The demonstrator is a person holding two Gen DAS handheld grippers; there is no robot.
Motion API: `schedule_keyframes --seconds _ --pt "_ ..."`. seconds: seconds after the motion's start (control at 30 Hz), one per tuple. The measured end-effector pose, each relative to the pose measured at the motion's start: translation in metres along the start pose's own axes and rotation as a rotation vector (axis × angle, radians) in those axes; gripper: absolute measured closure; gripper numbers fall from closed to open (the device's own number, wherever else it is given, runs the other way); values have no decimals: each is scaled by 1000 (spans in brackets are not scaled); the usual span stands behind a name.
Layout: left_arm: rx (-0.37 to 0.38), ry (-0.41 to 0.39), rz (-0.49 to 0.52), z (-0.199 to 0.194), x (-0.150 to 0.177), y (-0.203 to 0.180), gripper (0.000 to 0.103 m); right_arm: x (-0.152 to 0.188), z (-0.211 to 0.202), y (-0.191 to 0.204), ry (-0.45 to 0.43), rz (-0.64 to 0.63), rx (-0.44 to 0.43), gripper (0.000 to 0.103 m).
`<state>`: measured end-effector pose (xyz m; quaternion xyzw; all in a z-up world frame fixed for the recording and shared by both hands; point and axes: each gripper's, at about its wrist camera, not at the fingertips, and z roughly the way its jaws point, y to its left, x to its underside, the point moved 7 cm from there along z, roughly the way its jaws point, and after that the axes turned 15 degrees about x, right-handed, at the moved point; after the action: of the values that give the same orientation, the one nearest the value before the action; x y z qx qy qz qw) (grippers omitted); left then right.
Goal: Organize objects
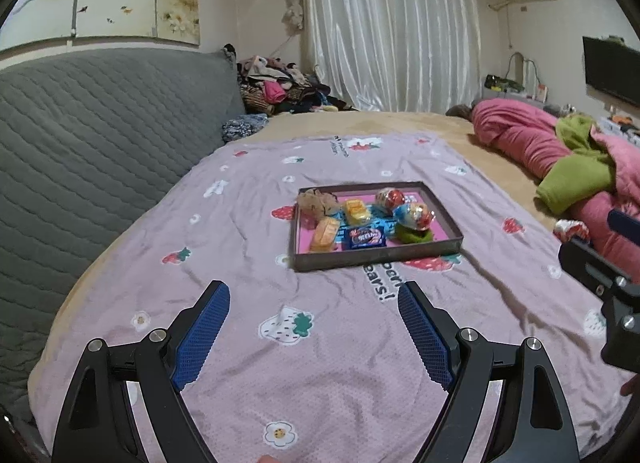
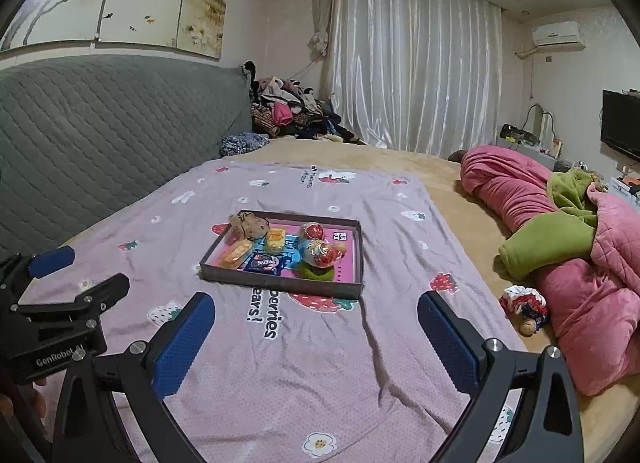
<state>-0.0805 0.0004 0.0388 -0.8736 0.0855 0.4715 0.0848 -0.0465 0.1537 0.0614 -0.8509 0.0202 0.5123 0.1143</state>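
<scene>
The tray [image 1: 378,253] lies on the pink sheet [image 1: 328,343] of the bed, ahead of both pairs of fingers and apart from them, and it already carries the small things: a plush toy [image 1: 318,203], two yellow packets [image 1: 356,211], a blue packet [image 1: 366,239], two foil balls [image 1: 414,215] and something green [image 1: 412,235] under the nearer ball. The left gripper [image 1: 314,339] has its fingers wide with nothing between them, and the right gripper [image 2: 316,343] is the same, wide and empty. One more thing, a small doll [image 2: 524,309], lies outside the tray, on the bare bed to the right of the right fingers and just beside the pink quilt [image 2: 580,303]. I judge that the step in hand is the approach, and that the doll is probably the piece still to be collected, though this is only a guess. To do it well, the right fingers should come over the doll from above, close on its body and not on the loose cloth, and keep clear of the quilt. The left fingers can hold the tray edge, because the soft bed may let it slide or tilt.
</scene>
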Motion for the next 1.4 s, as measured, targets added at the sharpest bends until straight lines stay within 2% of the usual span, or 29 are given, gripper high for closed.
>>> schedule_keyframes --seconds 0.4,0.63,0.8,1.4 --pt "23 35 -30 25 21 5 16 24 27 2 60 11 -6 1" --pt "27 47 -51 41 31 12 16 31 38 1 65 20 -4 1" --pt "-11 60 -25 55 36 15 16 41 50 2 82 27 -10 1" --pt "36 95 -47 94 54 17 16 78 90 13 169 10 -10 1"
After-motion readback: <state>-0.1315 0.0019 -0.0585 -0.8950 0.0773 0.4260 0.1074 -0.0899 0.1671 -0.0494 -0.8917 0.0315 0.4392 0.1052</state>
